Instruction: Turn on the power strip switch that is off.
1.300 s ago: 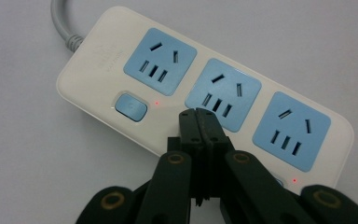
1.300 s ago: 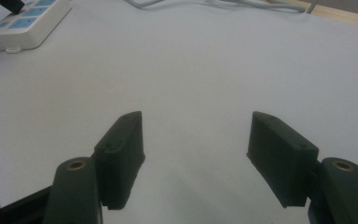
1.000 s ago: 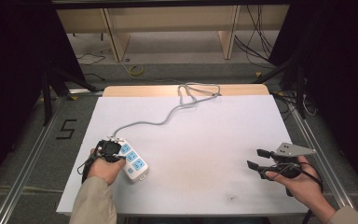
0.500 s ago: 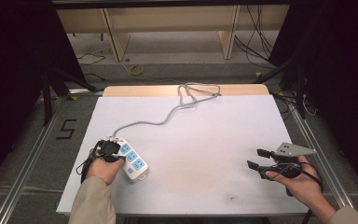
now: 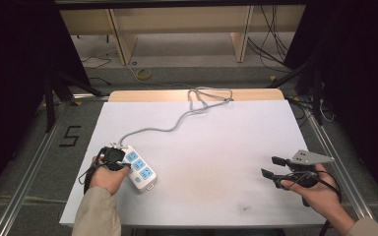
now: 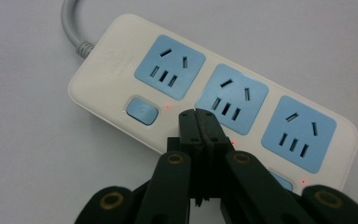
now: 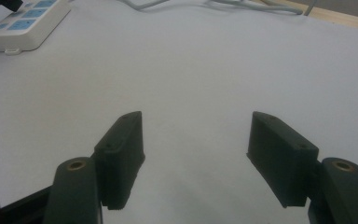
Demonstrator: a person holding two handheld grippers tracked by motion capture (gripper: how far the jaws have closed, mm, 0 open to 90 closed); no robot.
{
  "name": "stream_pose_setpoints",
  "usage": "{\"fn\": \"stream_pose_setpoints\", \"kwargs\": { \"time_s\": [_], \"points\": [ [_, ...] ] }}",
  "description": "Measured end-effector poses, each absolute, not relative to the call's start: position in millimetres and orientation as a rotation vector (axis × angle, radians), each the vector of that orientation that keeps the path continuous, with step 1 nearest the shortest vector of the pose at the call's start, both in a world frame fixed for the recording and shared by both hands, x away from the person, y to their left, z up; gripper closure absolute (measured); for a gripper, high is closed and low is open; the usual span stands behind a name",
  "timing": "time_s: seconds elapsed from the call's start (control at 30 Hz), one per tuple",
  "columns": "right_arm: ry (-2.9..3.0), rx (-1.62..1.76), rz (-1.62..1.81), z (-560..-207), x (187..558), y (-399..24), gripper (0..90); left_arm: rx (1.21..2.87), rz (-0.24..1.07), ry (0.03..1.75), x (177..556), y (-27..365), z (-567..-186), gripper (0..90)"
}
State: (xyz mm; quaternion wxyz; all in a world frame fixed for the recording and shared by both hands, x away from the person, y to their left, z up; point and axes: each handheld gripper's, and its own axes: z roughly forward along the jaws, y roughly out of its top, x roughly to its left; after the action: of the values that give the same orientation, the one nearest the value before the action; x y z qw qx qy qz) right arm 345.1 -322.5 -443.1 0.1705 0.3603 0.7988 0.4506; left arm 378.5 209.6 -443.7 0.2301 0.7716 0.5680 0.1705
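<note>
A white power strip [image 5: 141, 171] [image 6: 121, 60] with three blue sockets lies at the table's left, and its grey cable [image 5: 177, 120] runs to the back edge. My left gripper [image 5: 112, 156] [image 6: 199, 116] is shut with nothing between its jaws. Its tips point down at the strip's near side, below the first and second sockets, and cover the middle switch. Whether they touch the strip I cannot tell. One blue switch [image 6: 142, 110] shows beside them, with small red lights along that edge. My right gripper [image 5: 271, 166] [image 7: 196, 119] stands open and empty at the table's right, far from the strip.
A white sheet [image 5: 216, 147] covers the table, with a wooden strip [image 5: 256, 94] at its far edge where the cable loops. Beyond it are wooden shelf frames and floor cables. Metal rails run along both sides of the table.
</note>
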Motion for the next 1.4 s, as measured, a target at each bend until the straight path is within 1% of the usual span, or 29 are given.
{"fn": "stream_pose_setpoints", "kwargs": {
  "time_s": [0.27, 0.33, 0.6, 0.87, 0.97, 1.17, 1.33, 1.4],
  "points": [
    [2.269, 1.022, 1.28, -443, 345, -323, 35.9, 2.088, 0.509, 1.539, 378, 209, -439, 89.4],
    [2.269, 1.022, 1.281, -443, 345, -323, 35.9, 2.08, 0.507, 1.54, 378, 209, -439, 85.8],
    [2.268, 1.022, 1.282, -443, 345, -323, 35.9, 2.056, 0.529, 1.535, 377, 209, -437, 84.2],
    [2.268, 1.021, 1.283, -443, 345, -323, 35.9, 2.043, 0.571, 1.5, 374, 205, -436, 77.6],
    [2.269, 1.02, 1.282, -443, 345, -323, 35.9, 2.036, 0.576, 1.47, 374, 203, -435, 72.6],
    [2.269, 1.019, 1.283, -443, 345, -323, 35.6, 2.013, 0.602, 1.399, 371, 200, -435, 59.6],
    [2.27, 1.019, 1.283, -443, 345, -323, 35.3, 1.98, 0.598, 1.367, 368, 199, -433, 51.7],
    [2.269, 1.02, 1.283, -443, 345, -323, 35.2, 1.977, 0.598, 1.341, 367, 197, -433, 46.9]
  ]
}}
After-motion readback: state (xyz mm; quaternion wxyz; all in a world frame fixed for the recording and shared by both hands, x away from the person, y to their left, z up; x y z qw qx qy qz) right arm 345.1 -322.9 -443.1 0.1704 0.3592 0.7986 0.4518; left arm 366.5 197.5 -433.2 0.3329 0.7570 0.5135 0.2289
